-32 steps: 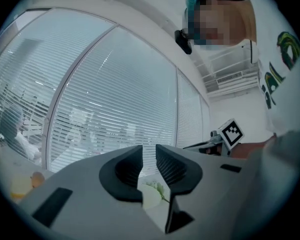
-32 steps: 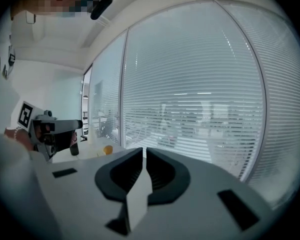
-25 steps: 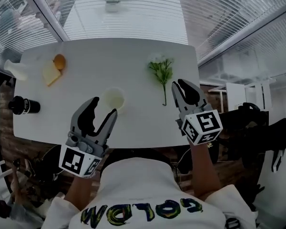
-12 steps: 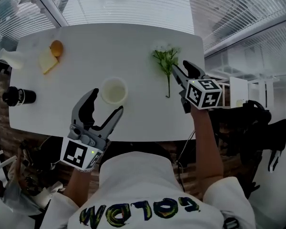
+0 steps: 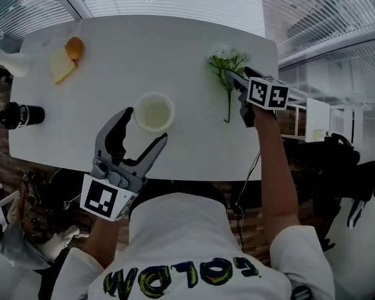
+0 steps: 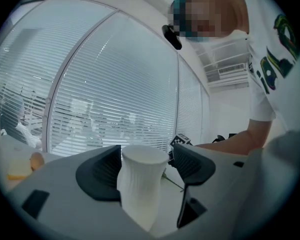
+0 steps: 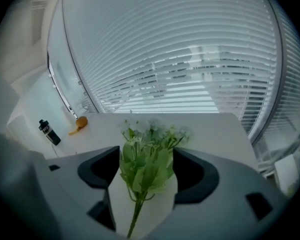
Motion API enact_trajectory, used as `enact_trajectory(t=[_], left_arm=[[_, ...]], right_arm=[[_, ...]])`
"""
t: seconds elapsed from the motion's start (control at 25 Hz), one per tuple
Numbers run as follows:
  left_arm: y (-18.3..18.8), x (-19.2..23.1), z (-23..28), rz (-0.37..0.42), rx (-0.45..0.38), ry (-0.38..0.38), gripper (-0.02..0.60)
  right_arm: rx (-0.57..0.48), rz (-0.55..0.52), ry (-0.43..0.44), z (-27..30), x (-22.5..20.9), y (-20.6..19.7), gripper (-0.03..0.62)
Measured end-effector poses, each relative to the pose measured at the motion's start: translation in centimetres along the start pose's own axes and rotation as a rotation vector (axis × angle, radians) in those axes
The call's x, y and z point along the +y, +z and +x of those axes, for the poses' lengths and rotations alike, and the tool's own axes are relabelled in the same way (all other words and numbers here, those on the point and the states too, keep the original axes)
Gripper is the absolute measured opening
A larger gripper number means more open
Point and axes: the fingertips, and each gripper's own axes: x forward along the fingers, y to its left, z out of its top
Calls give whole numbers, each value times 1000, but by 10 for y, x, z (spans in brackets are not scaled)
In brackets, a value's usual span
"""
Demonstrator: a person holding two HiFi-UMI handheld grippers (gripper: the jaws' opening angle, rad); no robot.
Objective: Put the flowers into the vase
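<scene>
The right arm has reached forward from the near edge of the white table (image 5: 112,61) and is now stretched out straight, so the right gripper (image 5: 240,77) has come to the flowers (image 5: 225,67) and points down at them. Its jaws have just been opening and now stand wide apart. The leafy heads of the bunch lie between them in the right gripper view, but the pads do not press on them. The left arm is bent close to the body. The left gripper (image 5: 144,127) points level across the table, and its jaws have also been opening and are wide apart. The white ribbed vase (image 5: 154,112) stands upright between them, very near one jaw and clear of the other, not gripped. The flowers lie flat on the table, well apart from the vase on its right. A black bottle (image 5: 15,114) lies at the left edge, and an orange (image 5: 74,47) sits at the far left corner.
</scene>
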Motion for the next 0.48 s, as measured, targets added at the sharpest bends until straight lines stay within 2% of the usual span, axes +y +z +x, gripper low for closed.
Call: enact_trajectory(t=[0.2,0.48], left_arm=[[-9,0,0,-19,26,-4,324],[-17,-1,2,-28,38,-3,324]], right_arm=[[73,66,24,25,-10,-13,334],[143,91,44,41,-12,-30,326]])
